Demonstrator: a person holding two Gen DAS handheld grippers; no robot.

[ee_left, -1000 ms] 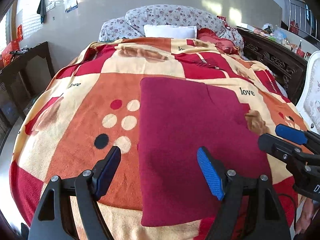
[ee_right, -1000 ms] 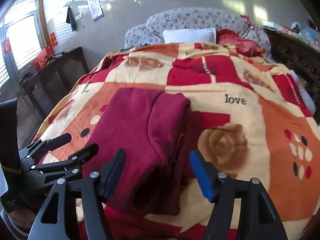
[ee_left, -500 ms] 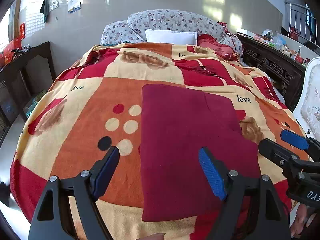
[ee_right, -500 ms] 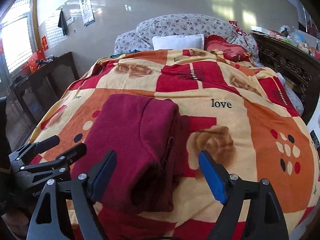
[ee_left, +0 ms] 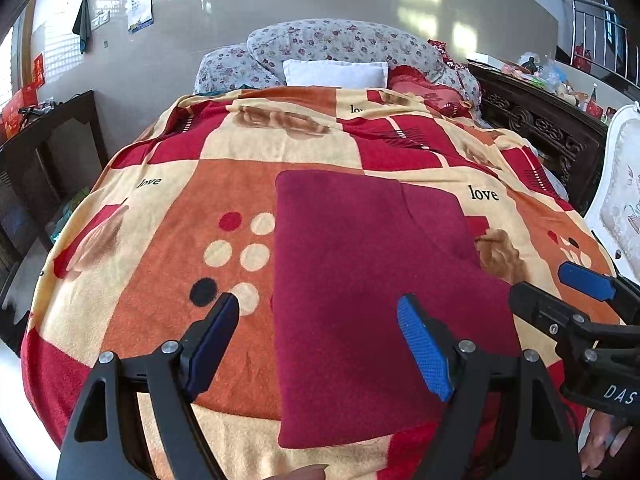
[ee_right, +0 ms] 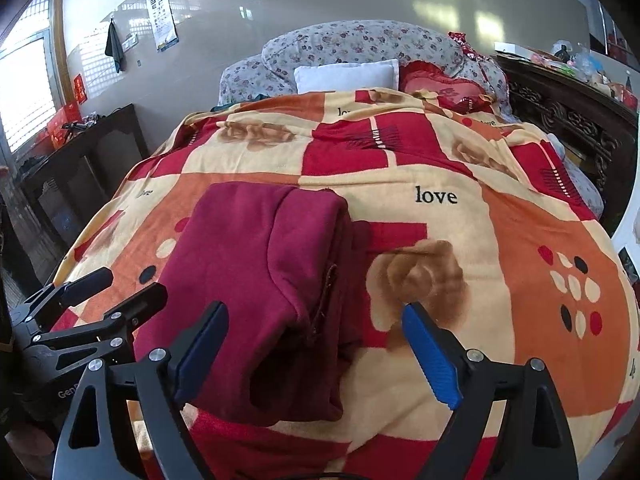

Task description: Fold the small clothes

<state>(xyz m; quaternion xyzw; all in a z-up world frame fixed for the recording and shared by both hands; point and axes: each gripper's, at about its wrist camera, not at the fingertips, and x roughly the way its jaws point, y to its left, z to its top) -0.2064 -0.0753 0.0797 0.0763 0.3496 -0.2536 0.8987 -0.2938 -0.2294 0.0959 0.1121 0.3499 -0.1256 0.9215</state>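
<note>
A dark red garment (ee_left: 360, 280) lies folded into a flat rectangle on the patterned blanket (ee_left: 180, 240). In the right wrist view it (ee_right: 260, 280) shows stacked layers at its near right edge. My left gripper (ee_left: 320, 344) is open and empty, held above the garment's near left part. My right gripper (ee_right: 316, 352) is open and empty, held above the garment's near right edge. The right gripper also shows in the left wrist view (ee_left: 560, 292), and the left gripper in the right wrist view (ee_right: 116, 284).
The bed carries a white pillow (ee_left: 334, 74) and floral pillows (ee_left: 340, 44) at its head. A dark wooden cabinet (ee_left: 44, 152) stands at the left, a carved dark sideboard (ee_left: 540, 124) at the right, and a white chair (ee_left: 620, 200) at the far right.
Both grippers have drawn back and up from the garment, so more of the bed shows. The garment has not moved. Both grippers stay open.
</note>
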